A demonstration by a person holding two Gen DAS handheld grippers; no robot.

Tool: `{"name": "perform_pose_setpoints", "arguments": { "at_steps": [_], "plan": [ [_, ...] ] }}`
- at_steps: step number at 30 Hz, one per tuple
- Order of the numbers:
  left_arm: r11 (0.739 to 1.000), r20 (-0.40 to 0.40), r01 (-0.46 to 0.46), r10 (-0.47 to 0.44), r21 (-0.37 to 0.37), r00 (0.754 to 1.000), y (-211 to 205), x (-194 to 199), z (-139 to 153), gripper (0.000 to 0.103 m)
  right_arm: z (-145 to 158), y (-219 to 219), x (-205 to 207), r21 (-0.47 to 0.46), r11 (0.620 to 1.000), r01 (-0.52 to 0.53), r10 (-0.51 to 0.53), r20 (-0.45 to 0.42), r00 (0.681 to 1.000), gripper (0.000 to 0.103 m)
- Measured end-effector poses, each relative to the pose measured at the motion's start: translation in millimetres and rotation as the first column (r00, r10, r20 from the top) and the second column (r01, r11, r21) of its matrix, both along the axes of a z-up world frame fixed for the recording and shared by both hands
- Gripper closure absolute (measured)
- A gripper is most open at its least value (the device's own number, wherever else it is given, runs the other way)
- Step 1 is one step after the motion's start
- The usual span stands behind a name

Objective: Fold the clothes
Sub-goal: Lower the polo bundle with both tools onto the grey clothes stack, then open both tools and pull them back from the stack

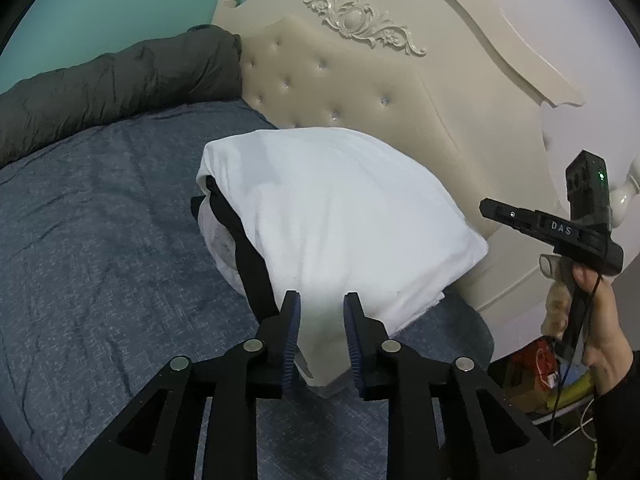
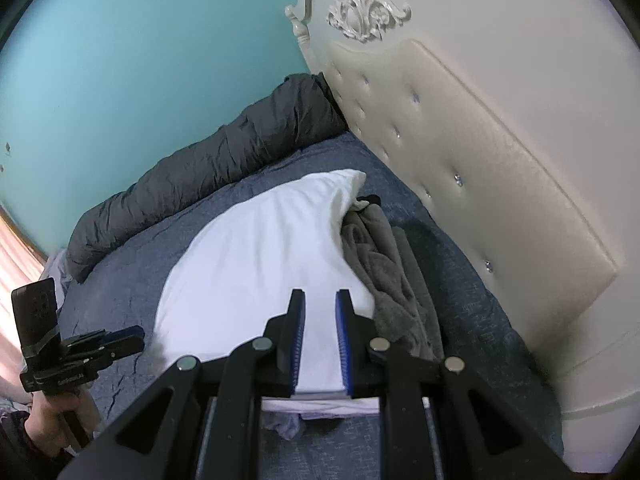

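Note:
A folded white cloth (image 1: 340, 208) lies on top of a small pile on the blue bedsheet (image 1: 100, 220), close to the headboard. A black garment (image 1: 250, 256) sticks out from under its left side. My left gripper (image 1: 322, 308) stands at the cloth's near edge. Its jaws are apart and a slack white corner lies between them. My right gripper (image 1: 486, 206) hangs in the air to the right of the pile with nothing in it. In the right wrist view the right gripper (image 2: 321, 308) hovers over the white cloth (image 2: 260, 260), jaws narrowly apart, and a grey garment (image 2: 384, 264) lies crumpled beside it.
A rolled dark grey duvet (image 1: 112, 84) runs along the teal wall at the far side of the bed. The cream tufted headboard (image 1: 360, 92) rises right behind the pile. Red and yellow clutter (image 1: 540, 364) sits on the floor past the bed's corner.

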State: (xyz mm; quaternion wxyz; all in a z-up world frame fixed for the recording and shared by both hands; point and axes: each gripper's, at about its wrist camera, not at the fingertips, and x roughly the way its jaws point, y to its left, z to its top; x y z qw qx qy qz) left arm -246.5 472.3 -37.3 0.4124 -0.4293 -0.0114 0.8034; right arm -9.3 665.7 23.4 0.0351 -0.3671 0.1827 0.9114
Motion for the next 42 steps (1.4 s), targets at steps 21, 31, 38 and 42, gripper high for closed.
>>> {"name": "perform_pose_setpoints", "arguments": {
  "at_steps": [21, 31, 38, 42],
  "plan": [
    [1.0, -0.11, 0.024, -0.021, 0.02, 0.994, -22, 36, 53, 0.062, 30, -68, 51, 0.148, 0.976, 0.161, -0.15, -0.08, 0.985, 0.072],
    [0.999, -0.166, 0.045, -0.041, 0.021, 0.985, -39, 60, 75, 0.052, 49, -103, 84, 0.139, 0.973, 0.182, -0.165, -0.126, 0.978, 0.053],
    [0.998, -0.171, 0.051, -0.046, 0.026, 0.984, -58, 74, 79, 0.044, 54, -122, 106, 0.109, 0.972, 0.208, -0.193, -0.135, 0.972, 0.044],
    [0.999, -0.175, 0.044, -0.039, 0.023, 0.984, -71, 81, 83, 0.041, 60, -135, 116, 0.138, 0.963, 0.233, -0.214, -0.137, 0.967, 0.033]
  ]
}}
